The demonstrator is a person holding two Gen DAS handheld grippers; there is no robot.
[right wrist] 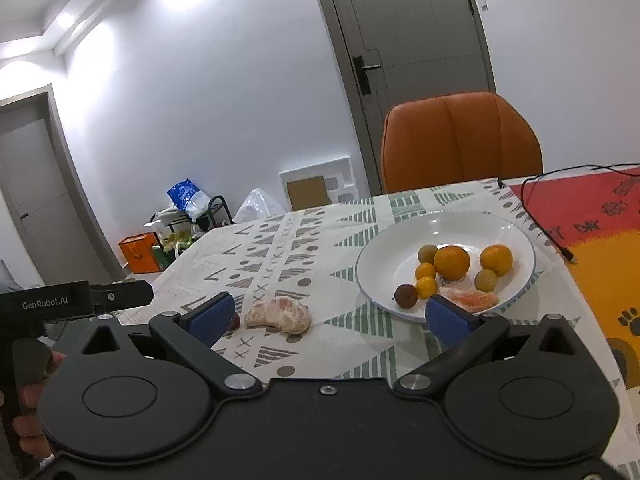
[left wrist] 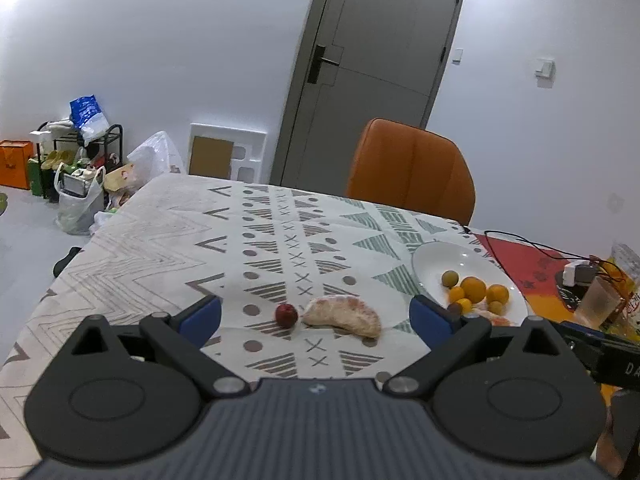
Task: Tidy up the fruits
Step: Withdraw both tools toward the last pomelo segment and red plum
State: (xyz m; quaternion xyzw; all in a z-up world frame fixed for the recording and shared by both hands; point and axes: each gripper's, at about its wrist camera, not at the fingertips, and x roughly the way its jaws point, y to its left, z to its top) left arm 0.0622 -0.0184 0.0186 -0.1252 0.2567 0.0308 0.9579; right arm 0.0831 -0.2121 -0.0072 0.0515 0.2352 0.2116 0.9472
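- Nearest to both cameras are the grippers: the left gripper [left wrist: 315, 314] with blue pads has its jaws spread wide with nothing between them, and the right gripper [right wrist: 345, 317] also has its jaws wide apart and empty.
- Just ahead of both, on the table [left wrist: 160, 240] with the patterned cloth, lies a pale peeled citrus piece of crescent shape [left wrist: 343, 317], and a small dark red round fruit [left wrist: 286, 315] is just beside it, on its left in the left wrist view.
- Most of the work looks done: the white round plate [right wrist: 384, 256] already carries two oranges [right wrist: 452, 262], some small yellow-orange fruits [right wrist: 425, 271], some greenish-brown round ones [right wrist: 486, 280], one dark red fruit [right wrist: 406, 296] and a peeled orange segment piece [right wrist: 472, 300].
- What is left, as I judge, are the two fruits on the cloth, near the plate but outside it.
- Neither gripper touches any fruit.
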